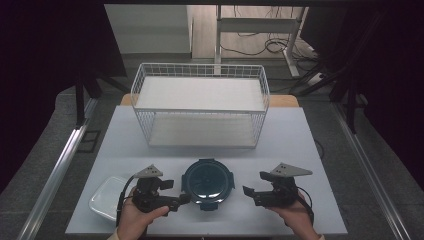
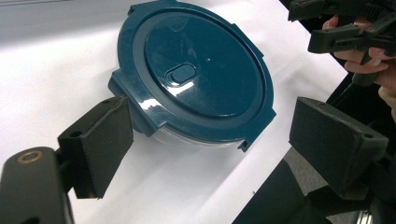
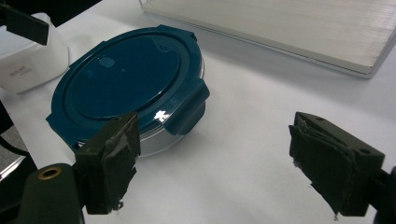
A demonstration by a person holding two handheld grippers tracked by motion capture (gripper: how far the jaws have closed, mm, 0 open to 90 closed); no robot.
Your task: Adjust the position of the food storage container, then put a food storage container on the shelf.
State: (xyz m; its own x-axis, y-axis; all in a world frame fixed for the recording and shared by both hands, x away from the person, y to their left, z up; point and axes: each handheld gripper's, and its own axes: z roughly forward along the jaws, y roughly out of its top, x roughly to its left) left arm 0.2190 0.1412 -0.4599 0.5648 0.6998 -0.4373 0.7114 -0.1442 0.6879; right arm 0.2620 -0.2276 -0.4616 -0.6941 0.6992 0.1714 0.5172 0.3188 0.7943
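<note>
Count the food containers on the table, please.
2: a round container with dark blue lid between the grippers, and a white square container at the table's front left.

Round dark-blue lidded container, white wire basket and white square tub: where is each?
Round dark-blue lidded container (image 1: 207,182), high view, middle of its lid.
White wire basket (image 1: 200,110), high view, front top rim.
White square tub (image 1: 106,200), high view, its top.

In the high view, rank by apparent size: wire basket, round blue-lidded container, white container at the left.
1. wire basket, by far the largest, though farthest away
2. round blue-lidded container
3. white container, smallest as shown, partly hidden behind the left hand
</note>
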